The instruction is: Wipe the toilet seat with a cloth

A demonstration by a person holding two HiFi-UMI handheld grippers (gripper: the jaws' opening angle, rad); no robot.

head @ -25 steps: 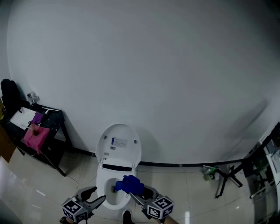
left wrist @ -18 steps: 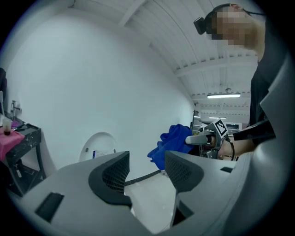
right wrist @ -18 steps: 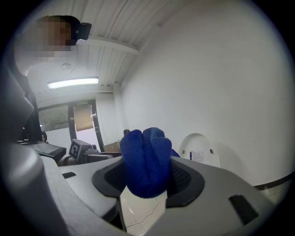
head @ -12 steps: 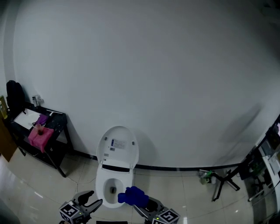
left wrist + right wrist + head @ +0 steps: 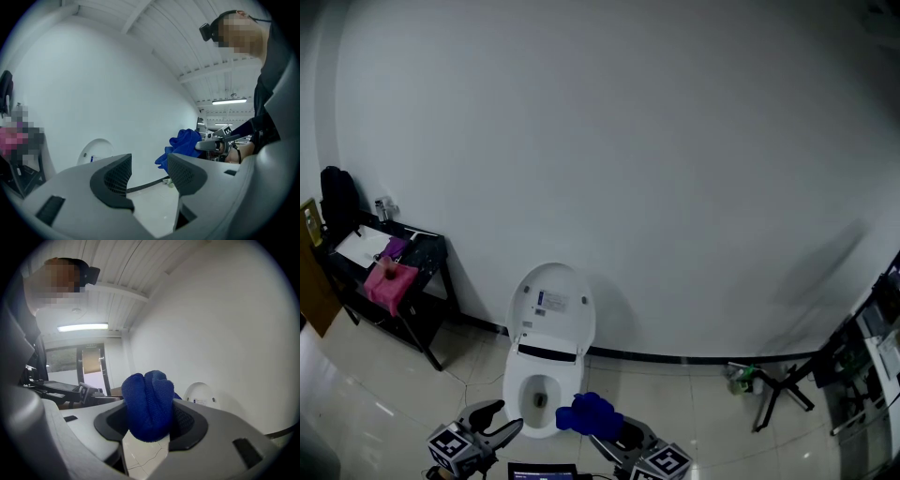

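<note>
Just beside the toilet seat (image 5: 518, 401), R gripper (image 5: 150, 422) pinches blue cloth (image 5: 147, 408) clear of it, L gripper (image 5: 149, 174) jaws spread w/ nothing between, so wiping prob. not yet begun.

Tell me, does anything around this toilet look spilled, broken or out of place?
Nothing stands out. The toilet stands upright against the wall with its lid raised, and no spill shows. The blue cloth is bunched in the right tool, held in the air beside the bowl. The left tool is open and empty.
</note>
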